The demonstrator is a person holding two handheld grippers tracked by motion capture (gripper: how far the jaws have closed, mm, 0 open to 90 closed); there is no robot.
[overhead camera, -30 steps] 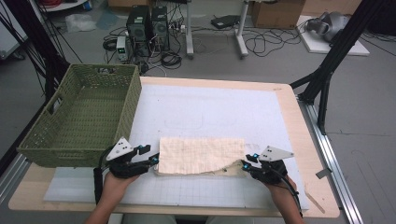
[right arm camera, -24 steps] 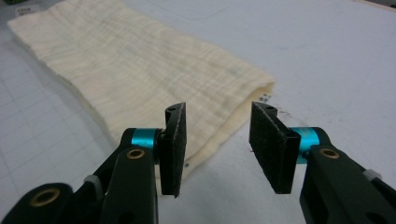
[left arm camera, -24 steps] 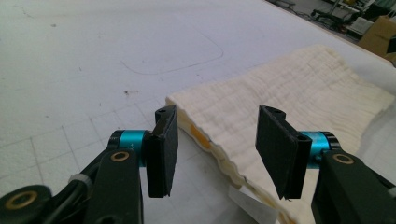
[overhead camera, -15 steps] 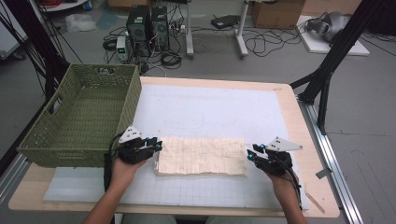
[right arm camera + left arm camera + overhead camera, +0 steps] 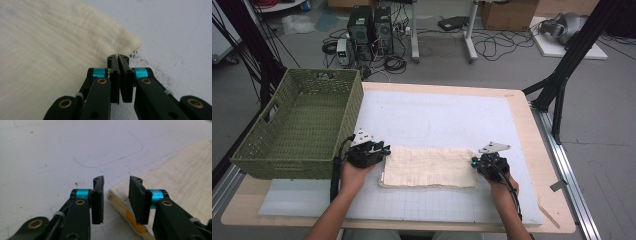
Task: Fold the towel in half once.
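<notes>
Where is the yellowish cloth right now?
In the high view the folded cloth lies flat on the white mat near the table's front edge, between the left gripper and the right gripper, right of the green basket.

The folded cloth (image 5: 429, 167) is cream, matt, loosely woven gauze with a crinkled, soft surface. At its 10 o'clock, the basket (image 5: 297, 130) is green wicker, rough. The tabletop (image 5: 532, 130) shows pale wood around a smooth, matt white mat (image 5: 447, 117).
</notes>
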